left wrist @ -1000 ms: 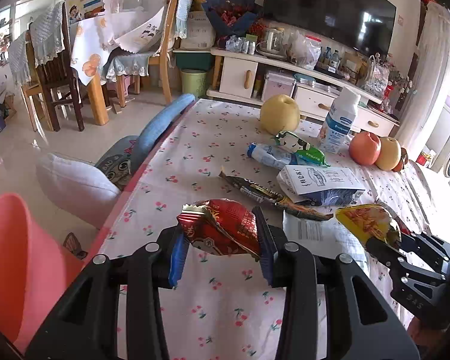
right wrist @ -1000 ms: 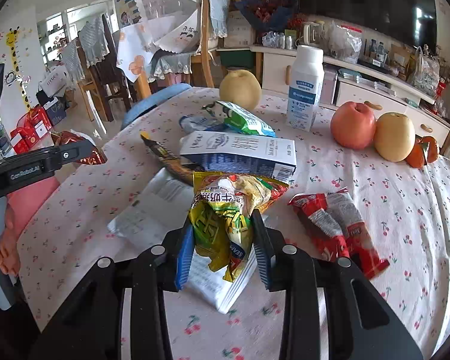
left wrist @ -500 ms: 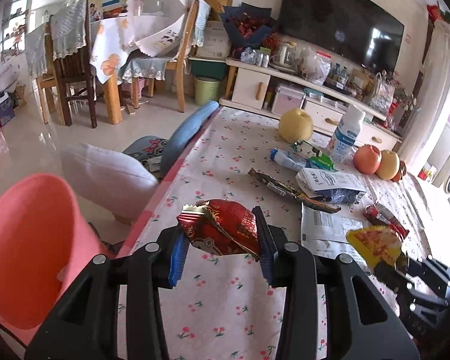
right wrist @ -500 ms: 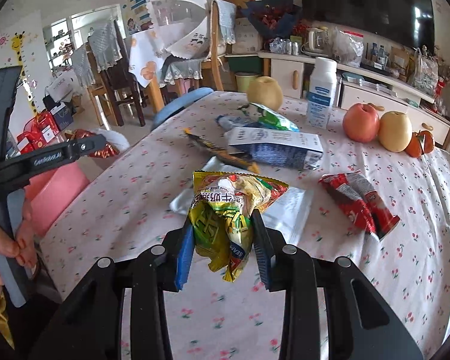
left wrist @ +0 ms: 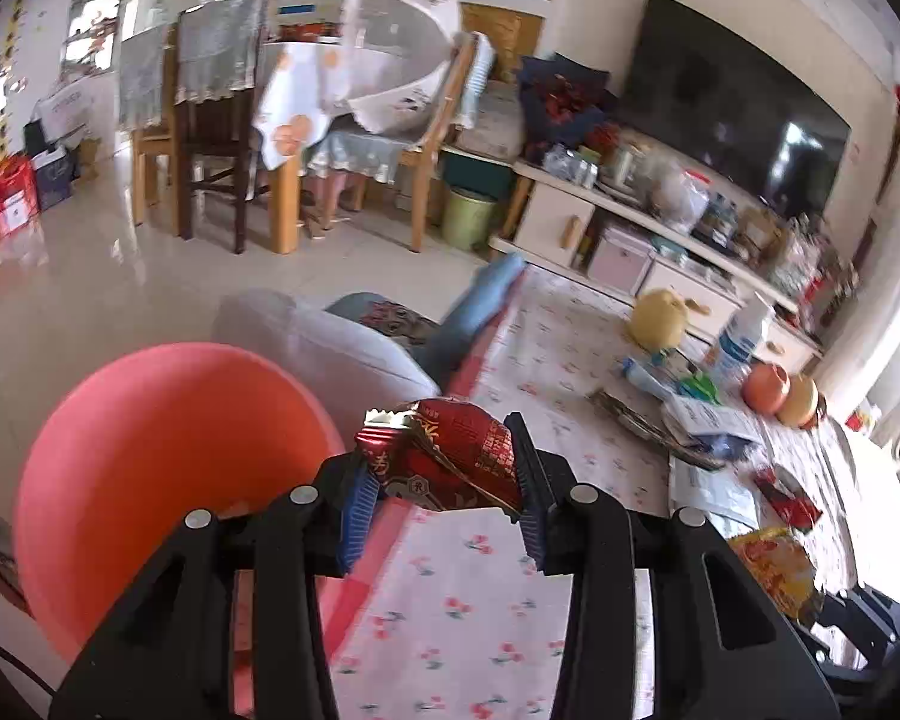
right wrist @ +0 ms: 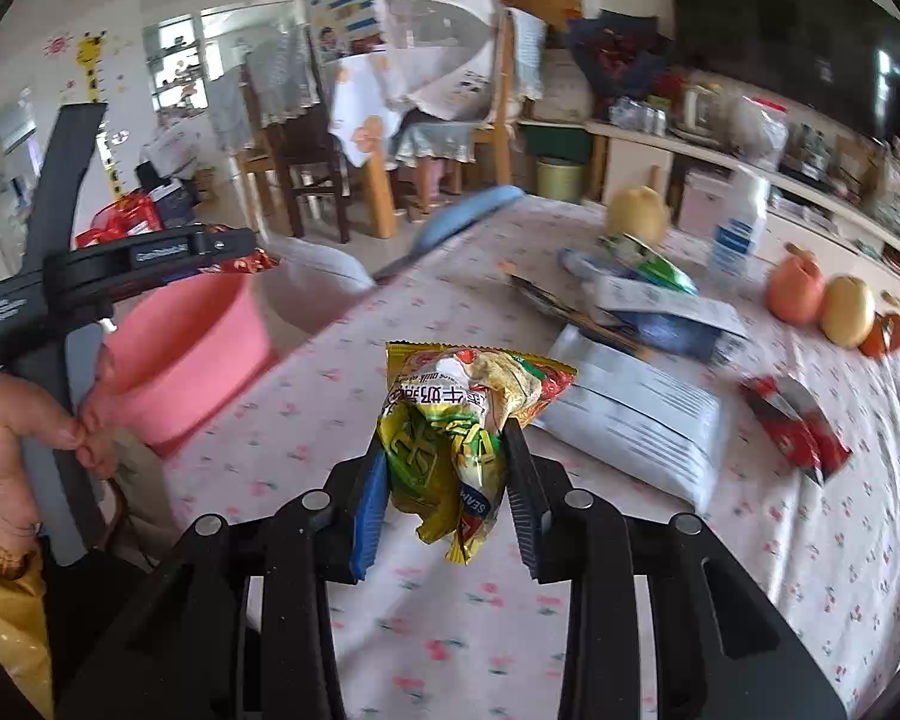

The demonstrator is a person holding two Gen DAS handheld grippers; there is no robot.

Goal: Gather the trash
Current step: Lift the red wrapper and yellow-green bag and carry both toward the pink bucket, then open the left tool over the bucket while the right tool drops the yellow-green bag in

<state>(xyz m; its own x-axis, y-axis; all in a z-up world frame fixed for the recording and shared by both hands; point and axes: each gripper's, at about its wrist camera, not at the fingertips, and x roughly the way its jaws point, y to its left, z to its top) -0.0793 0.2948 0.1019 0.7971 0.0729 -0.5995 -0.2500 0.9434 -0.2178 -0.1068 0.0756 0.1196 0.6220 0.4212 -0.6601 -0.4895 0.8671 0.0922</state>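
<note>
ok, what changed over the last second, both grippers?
Left gripper carried its red wrapper left, off the table toward the pink bin; the bin now fills much more of its view. Right gripper pulled back from the table clutter with the yellow-green wrapper. Both grips unchanged; nothing released. The trash left on the table stayed put.
</note>
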